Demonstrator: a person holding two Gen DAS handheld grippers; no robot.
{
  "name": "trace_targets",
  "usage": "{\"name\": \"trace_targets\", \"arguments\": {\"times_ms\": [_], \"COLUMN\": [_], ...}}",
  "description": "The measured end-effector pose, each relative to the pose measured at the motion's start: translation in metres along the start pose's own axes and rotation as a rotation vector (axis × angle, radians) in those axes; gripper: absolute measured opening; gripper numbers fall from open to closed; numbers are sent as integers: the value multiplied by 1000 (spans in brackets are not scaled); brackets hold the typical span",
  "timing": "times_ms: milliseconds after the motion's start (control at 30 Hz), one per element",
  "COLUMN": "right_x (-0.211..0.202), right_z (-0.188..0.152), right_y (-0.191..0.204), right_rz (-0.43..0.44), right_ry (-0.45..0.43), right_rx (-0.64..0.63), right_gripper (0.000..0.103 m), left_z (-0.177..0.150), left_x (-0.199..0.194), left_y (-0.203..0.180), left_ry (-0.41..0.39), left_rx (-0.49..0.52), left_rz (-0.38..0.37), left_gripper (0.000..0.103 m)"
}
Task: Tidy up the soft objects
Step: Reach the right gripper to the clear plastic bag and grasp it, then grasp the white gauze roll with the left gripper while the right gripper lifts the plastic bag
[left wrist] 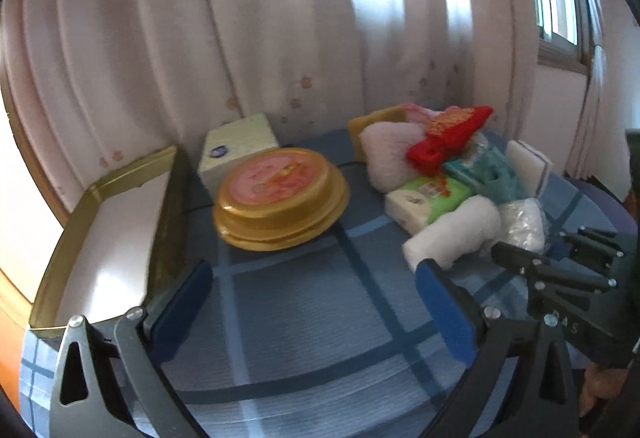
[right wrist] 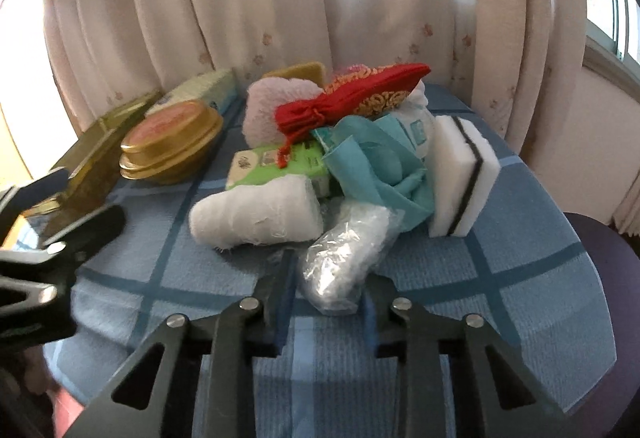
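A pile of soft things lies on the blue checked cloth [right wrist: 500,278]. It holds a clear plastic-wrapped white bundle [right wrist: 348,254], a rolled white cloth [right wrist: 256,217], a green tissue pack [right wrist: 272,165], a teal cloth [right wrist: 376,165], a red embroidered pouch [right wrist: 352,97], a pink fluffy piece [right wrist: 272,105] and a white sponge [right wrist: 460,173]. My right gripper [right wrist: 332,278] is shut on the near end of the wrapped bundle, a pad against each side. My left gripper [left wrist: 312,278] stands wide open over bare cloth, left of the rolled white cloth [left wrist: 452,234], holding nothing.
An open gold rectangular tin [left wrist: 132,165] stands at the left edge. A round gold tin [left wrist: 280,197] with a pink lid sits beside it, with a pale tissue box [left wrist: 236,145] behind. A yellow sponge [left wrist: 372,121] lies at the back. Curtains hang close behind the table.
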State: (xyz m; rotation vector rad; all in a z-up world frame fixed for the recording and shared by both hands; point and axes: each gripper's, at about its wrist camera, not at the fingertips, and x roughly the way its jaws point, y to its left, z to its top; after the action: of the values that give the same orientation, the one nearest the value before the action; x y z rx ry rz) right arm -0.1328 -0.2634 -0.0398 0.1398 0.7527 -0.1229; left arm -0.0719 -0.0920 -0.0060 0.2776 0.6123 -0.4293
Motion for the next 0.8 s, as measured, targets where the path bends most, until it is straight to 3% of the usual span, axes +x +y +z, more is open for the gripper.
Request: {"name": "trace_targets", "arguments": {"times_ms": [267, 367, 567, 667, 800], "right_x": [-51, -66, -71, -71, -75], "right_z": [-6, -9, -14, -14, -16], "right_y": [-10, -11, -30, -43, -53], "right_rz": [23, -11, -28, -37, -53], "right_ry": [-112, -151, -160, -163, -171], "right_rx": [-18, -50, -15, 26, 44], "right_gripper": [30, 30, 30, 30, 30], "left_z": [11, 11, 12, 19, 22], "left_x": [25, 35, 44, 44, 51], "left_y": [-28, -37, -60, -71, -87], "left_ry": [85, 116, 157, 180, 202], "left_rx": [22, 9, 28, -13, -3], "left_rz": [-120, -173, -216, -273, -250], "left_gripper": [103, 103, 103, 103, 103]}}
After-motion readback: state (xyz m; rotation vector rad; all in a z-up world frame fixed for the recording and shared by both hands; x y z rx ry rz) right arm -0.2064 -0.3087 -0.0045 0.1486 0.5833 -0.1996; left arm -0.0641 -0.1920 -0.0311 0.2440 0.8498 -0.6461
